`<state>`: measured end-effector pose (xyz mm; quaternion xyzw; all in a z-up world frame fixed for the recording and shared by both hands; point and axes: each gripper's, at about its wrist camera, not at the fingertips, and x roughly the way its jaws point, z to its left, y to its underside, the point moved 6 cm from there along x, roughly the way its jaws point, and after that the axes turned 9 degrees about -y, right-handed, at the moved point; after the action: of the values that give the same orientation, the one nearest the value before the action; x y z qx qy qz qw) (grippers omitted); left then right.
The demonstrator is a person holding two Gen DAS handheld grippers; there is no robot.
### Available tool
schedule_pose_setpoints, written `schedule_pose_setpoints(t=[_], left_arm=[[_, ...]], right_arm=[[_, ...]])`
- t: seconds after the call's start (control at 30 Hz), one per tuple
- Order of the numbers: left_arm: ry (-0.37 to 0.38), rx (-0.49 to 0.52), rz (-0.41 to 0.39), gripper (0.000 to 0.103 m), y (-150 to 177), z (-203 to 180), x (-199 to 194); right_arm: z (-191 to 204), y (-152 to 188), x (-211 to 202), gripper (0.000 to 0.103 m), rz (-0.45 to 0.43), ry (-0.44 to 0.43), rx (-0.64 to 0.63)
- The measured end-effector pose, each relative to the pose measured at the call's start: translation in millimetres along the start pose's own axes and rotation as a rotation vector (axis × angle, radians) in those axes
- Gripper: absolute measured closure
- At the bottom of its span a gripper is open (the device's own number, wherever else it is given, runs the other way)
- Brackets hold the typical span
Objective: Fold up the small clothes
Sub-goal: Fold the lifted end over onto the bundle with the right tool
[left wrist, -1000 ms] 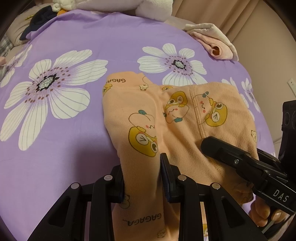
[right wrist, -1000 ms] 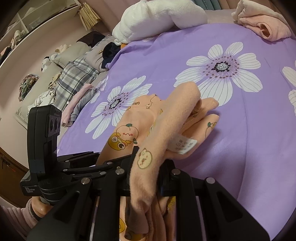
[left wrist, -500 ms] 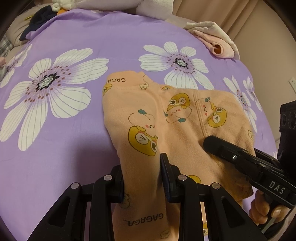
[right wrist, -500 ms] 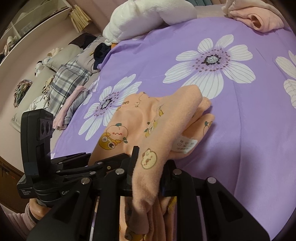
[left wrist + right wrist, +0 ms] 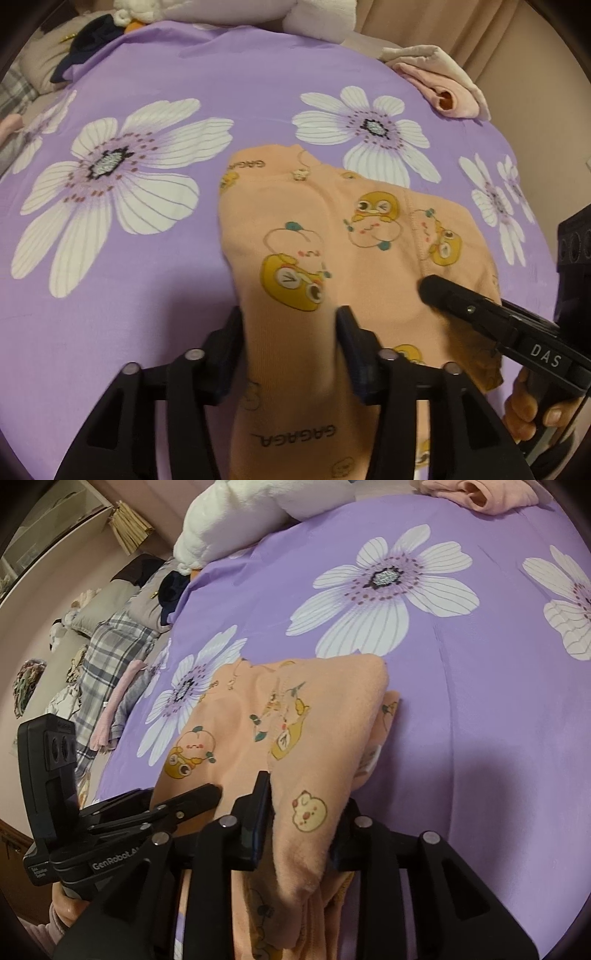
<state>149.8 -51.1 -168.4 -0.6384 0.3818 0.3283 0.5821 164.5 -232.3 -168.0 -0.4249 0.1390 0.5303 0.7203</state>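
A small peach garment (image 5: 332, 229) with cartoon prints lies folded on the purple flowered bedspread (image 5: 147, 314). One strip of it, printed GAGAGA, runs back between the fingers of my left gripper (image 5: 290, 321). Those jaws are opening and the cloth lies slack between them. My right gripper (image 5: 436, 291) reaches in over the garment's right side. In the right wrist view the garment (image 5: 240, 716) has a folded layer laid over it. The tail of that layer drapes between the jaws of my right gripper (image 5: 303, 805), which are also opening. My left gripper (image 5: 210, 794) sits close at the left.
Folded pink clothes (image 5: 443, 92) lie at the far right of the bed. A white plush pillow (image 5: 240, 520) lies at its head. Plaid and other clothes (image 5: 107, 653) are piled beyond the left edge. A hand (image 5: 532, 410) grips the right tool.
Both pairs of jaws have widened around the cloth. The right gripper sank a little, and the raised fold has come down flat onto the garment.
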Motion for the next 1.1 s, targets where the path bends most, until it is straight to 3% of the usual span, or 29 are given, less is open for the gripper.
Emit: schedule_pose_setpoints(t=[0.17, 0.23, 0.37, 0.5, 0.57, 0.67, 0.77, 0.9, 1.1], left_arm=[[-0.037, -0.008, -0.007, 0.036, 2.6, 6.6, -1.8], [-0.057, -0.004, -0.015, 0.032, 3.8, 10.2, -4.4], [-0.072, 0.008, -0.023, 0.032, 6.8, 14.8, -10.8], [-0.112, 0.039, -0.063, 0.032, 9.9, 17.6, -26.0], [-0.14, 0.056, -0.097, 0.032, 11.3, 17.6, -36.4], [-0.117, 0.066, -0.139, 0.032, 12.8, 15.9, -52.4], [-0.056, 0.078, -0.153, 0.049, 16.5, 8.4, -62.6], [-0.046, 0.114, -0.111, 0.058, 22.2, -5.1, -50.9], [-0.082, 0.127, -0.06, 0.058, 31.3, -8.4, -26.8]], right_arm=[[-11.2, -0.4, -2.6, 0.054, -0.01, 0.051, 0.016], [-14.4, -0.8, -5.0, 0.053, -0.015, 0.063, 0.019], [-16.7, -3.2, -13.9, 0.049, -0.04, 0.107, 0.01], [-12.9, -13.9, -36.2, 0.045, -0.122, 0.209, -0.055], [-6.2, -19.9, -44.0, 0.049, -0.148, 0.24, -0.121], [7.2, -26.0, -46.8, 0.067, -0.153, 0.19, -0.19], [14.4, -24.4, -34.5, 0.081, -0.117, 0.139, -0.203], [8.4, -16.0, -13.2, 0.083, -0.056, 0.153, -0.181], [-1.9, -12.3, -8.7, 0.088, -0.027, 0.201, -0.138]])
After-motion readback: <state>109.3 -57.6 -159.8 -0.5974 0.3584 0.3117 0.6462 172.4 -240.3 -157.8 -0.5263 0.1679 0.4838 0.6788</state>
